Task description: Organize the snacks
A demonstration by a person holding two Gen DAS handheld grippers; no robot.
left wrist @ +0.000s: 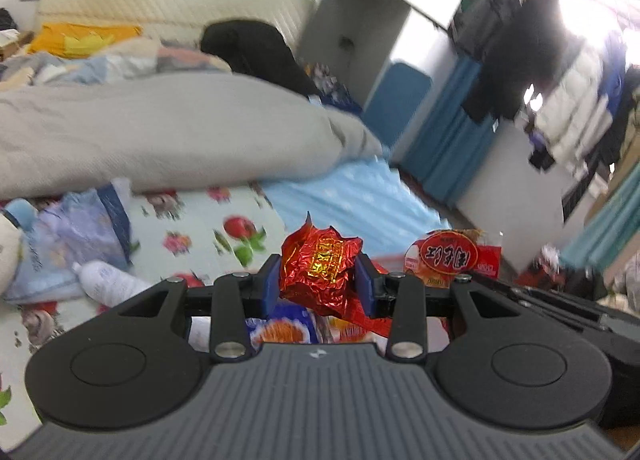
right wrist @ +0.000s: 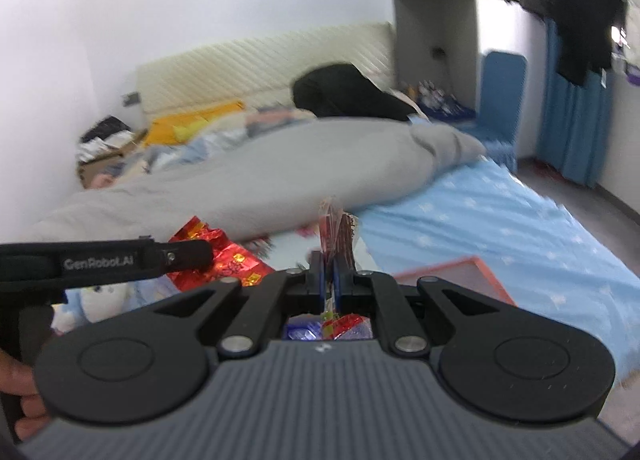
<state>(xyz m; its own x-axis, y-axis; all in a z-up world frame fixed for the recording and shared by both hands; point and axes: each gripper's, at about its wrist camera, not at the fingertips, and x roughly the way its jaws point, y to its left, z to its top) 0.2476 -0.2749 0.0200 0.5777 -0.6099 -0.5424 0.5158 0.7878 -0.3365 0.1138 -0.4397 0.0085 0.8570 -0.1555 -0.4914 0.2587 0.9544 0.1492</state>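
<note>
- I am holding a red foil snack (left wrist: pixel 320 268) in the left tongs (left wrist: pixel 318 280), clamped on its crumpled middle, raised above the bed (left wrist: pixel 340 196).
- I am pinching a thin red packet (right wrist: pixel 335 232) edge-on in the right tongs (right wrist: pixel 329 276), nearly closed on it.
- Both are looking light, soft and crinkly; foil may slip, so I am gripping the bulk, not the twisted ends.
- I am counting two held snacks, one round-lidded red cup (left wrist: pixel 450 256), and one orange-rimmed tray (right wrist: pixel 480 274) on the bed; packets underneath are too hidden to count.
</note>
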